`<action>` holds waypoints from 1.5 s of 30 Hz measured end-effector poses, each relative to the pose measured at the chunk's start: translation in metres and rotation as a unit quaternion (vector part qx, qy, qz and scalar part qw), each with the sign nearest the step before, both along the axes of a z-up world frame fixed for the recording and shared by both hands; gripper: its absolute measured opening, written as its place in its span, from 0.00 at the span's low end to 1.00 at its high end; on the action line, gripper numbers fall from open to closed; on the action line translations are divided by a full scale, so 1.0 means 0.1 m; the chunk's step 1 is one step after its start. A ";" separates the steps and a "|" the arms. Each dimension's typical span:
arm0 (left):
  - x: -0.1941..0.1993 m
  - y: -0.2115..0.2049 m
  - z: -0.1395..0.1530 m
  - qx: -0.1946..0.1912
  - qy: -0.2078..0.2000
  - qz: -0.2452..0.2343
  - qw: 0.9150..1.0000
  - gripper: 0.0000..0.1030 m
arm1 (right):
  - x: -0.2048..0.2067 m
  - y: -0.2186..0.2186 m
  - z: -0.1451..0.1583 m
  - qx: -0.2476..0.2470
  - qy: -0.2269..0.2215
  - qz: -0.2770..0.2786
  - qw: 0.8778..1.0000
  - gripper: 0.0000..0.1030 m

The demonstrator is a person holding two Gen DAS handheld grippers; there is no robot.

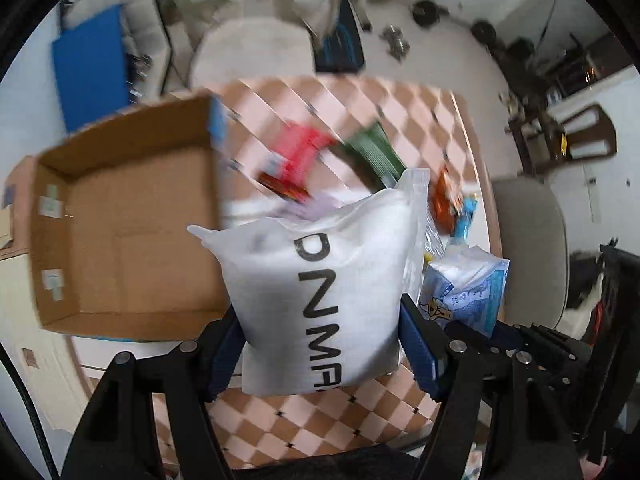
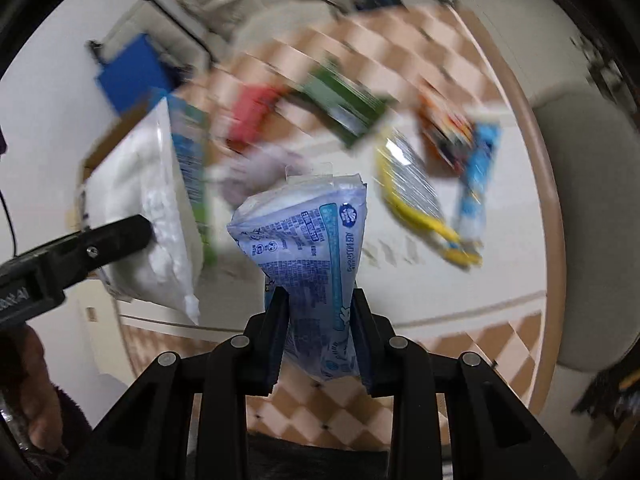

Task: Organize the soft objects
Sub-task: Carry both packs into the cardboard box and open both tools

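A white bag [image 1: 320, 292] is showing black letters; a pale blue printed pack [image 2: 308, 248] is carrying darker blue text. A peach-and-white checked tablecloth [image 1: 320, 432] is lying under a plain brown cardboard box [image 1: 120, 216], a red packet [image 1: 296, 160] and a green packet [image 1: 372, 152].

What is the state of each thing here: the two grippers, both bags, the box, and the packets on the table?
Left gripper: shut on the white bag.
White bag: held up above the table.
Right gripper: shut on the blue packet.
Blue packet: squeezed, held up.
Cardboard box: open, nothing visible inside.
Red packet: lying on the table, blurred.
Green packet: lying on the table.
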State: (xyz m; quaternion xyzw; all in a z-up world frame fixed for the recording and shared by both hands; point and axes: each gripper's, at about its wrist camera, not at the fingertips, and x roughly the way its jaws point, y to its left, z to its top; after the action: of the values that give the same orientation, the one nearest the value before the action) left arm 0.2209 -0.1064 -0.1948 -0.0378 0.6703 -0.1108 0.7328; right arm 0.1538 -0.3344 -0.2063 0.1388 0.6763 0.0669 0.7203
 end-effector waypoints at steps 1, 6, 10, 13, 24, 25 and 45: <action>0.04 0.15 0.09 0.002 -0.008 0.009 1.000 0.68 | 0.05 0.23 0.06 0.005 -0.009 0.009 1.000 0.31; 0.27 1.02 0.21 0.027 -0.029 0.051 0.998 0.68 | 0.53 1.34 0.26 0.026 -0.031 0.051 0.998 0.31; 0.53 1.66 -0.05 0.036 -0.010 0.073 0.997 0.68 | 1.01 2.15 0.03 0.027 -0.009 0.067 0.997 0.31; 0.78 2.03 -0.37 0.045 0.016 0.072 0.996 0.68 | 1.32 2.64 -0.27 0.018 0.009 0.074 0.997 0.31; 1.42 2.50 -1.38 0.044 0.103 0.038 0.993 0.68 | 1.97 3.44 -1.24 -0.026 0.066 0.064 0.995 0.31; 1.46 2.49 -1.45 0.043 0.106 0.033 0.993 0.68 | 2.00 3.45 -1.30 -0.031 0.066 0.064 0.995 0.31; 1.18 2.66 -1.01 0.049 0.050 0.059 0.996 0.95 | 1.77 3.64 -1.12 -0.086 0.039 0.089 0.991 1.00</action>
State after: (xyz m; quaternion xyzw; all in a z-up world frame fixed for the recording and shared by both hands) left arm 0.3389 0.1599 -0.2961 -0.0474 0.7074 -0.0322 0.7045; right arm 0.3309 0.0297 -0.3185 0.0177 0.7169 0.0665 0.6938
